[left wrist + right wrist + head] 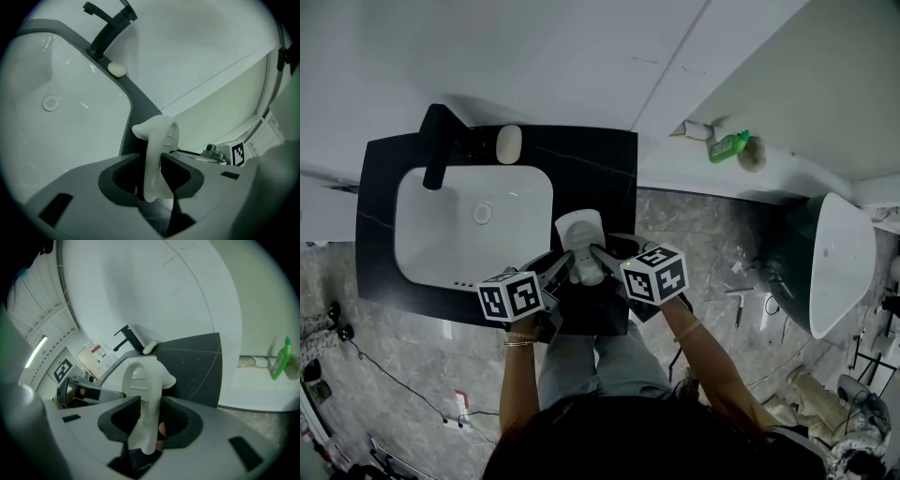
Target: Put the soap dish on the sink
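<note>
Forearms reach out from the frame's bottom edge over the dark sink top, which carries a white basin and a black faucet. Left gripper and right gripper are both clamped on the white soap dish, one from each side, at the top's front strip just right of the basin. Whether it touches the top cannot be told. Judged step: placement in hand. Next move calls for setting the dish flat on bare top, clear of the soap bar, then freeing both jaws.
</note>
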`<state>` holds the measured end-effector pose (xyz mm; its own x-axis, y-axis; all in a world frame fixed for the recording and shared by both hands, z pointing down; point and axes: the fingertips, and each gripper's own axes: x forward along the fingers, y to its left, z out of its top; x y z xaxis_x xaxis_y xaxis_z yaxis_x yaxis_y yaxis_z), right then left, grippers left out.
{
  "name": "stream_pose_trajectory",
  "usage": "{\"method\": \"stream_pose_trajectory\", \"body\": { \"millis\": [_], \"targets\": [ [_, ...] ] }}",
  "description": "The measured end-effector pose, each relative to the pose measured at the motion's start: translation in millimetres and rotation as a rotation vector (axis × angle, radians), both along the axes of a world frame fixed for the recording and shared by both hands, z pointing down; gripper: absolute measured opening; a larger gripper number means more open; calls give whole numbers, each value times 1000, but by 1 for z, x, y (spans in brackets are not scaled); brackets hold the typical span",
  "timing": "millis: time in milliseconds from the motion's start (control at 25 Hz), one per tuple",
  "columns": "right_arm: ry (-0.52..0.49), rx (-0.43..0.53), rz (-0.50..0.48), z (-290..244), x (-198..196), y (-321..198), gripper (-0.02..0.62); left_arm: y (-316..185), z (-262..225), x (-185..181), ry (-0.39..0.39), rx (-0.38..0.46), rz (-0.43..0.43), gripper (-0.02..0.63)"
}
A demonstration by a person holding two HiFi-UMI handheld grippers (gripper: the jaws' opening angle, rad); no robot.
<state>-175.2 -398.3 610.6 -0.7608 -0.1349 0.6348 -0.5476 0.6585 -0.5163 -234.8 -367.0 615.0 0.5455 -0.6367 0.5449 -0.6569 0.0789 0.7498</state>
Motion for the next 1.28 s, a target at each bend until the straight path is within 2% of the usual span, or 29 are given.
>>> {"method": "stream_pose_trajectory", "body": {
  "millis": [280,440,600,680,880,920,1040,1160,1280],
  "targets": [
    [8,29,40,-15,8,-8,175,12,-32,-14,5,57,-44,126],
    [13,109,67,-45,19,-13,175,25,-68,-14,9,124,-69,126],
    [-27,188,67,-88,22,-3,171,39,-110,-14,-10,202,-95,124],
    [-43,225,61,-109,24,5,156,49,-130,-8,-14,230,-101,124],
    [-98,287,89,-159,29,24,68,73,-174,6,-33,314,-114,124],
    [-110,289,107,-167,31,28,62,78,-183,8,-40,334,-120,116],
    [-148,293,146,-192,40,40,47,93,-208,10,-89,394,-142,32],
    [-191,277,163,-213,46,58,37,108,-229,13,-149,431,-150,3],
    [-221,267,171,-228,51,76,29,119,-242,15,-183,428,-156,3]
  ]
}}
